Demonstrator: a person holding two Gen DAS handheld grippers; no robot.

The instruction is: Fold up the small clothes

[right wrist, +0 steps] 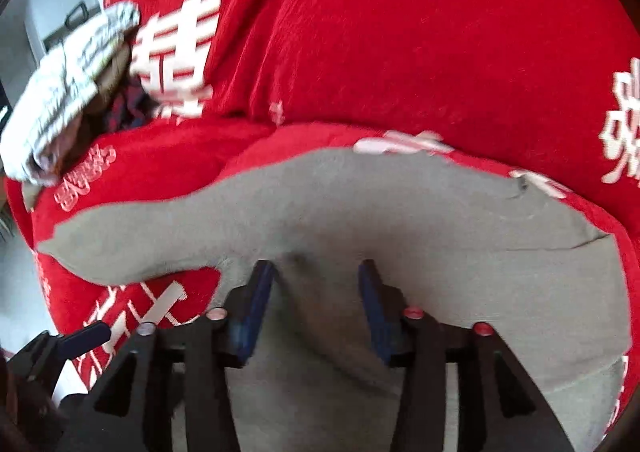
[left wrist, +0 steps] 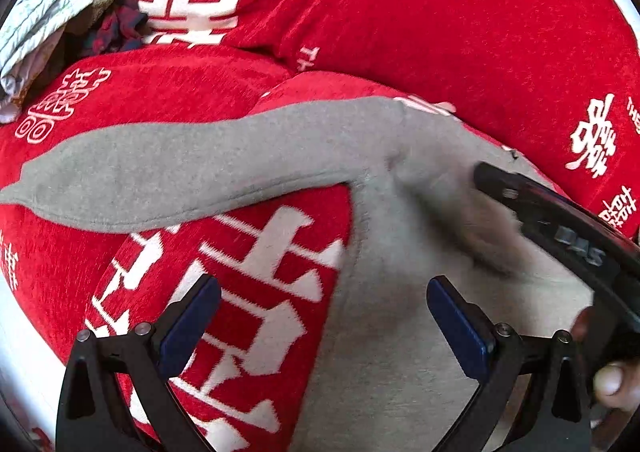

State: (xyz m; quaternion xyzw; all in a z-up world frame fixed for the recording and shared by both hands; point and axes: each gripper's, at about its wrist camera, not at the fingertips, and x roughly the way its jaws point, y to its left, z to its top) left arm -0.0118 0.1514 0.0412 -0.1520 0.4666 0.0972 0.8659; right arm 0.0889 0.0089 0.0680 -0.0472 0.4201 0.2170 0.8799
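Grey knit, a small garment (left wrist: 248, 168), lies spread on the red cover (left wrist: 440, 32) in the left wrist view, one long sleeve or leg stretched away to the left of the left gripper (left wrist: 324, 312). Its jaws stand wide apart over the garment's edge, gripping nothing, probably poised to take a corner. The right gripper (left wrist: 560, 220) reaches in from the right over the cloth.

From the right wrist view, the right gripper (right wrist: 316, 292) has its jaws parted, with grey fabric beneath them and nothing pinched. A crumpled pile of clothes (right wrist: 72, 92) sits far ahead-left, likely awaiting folding.
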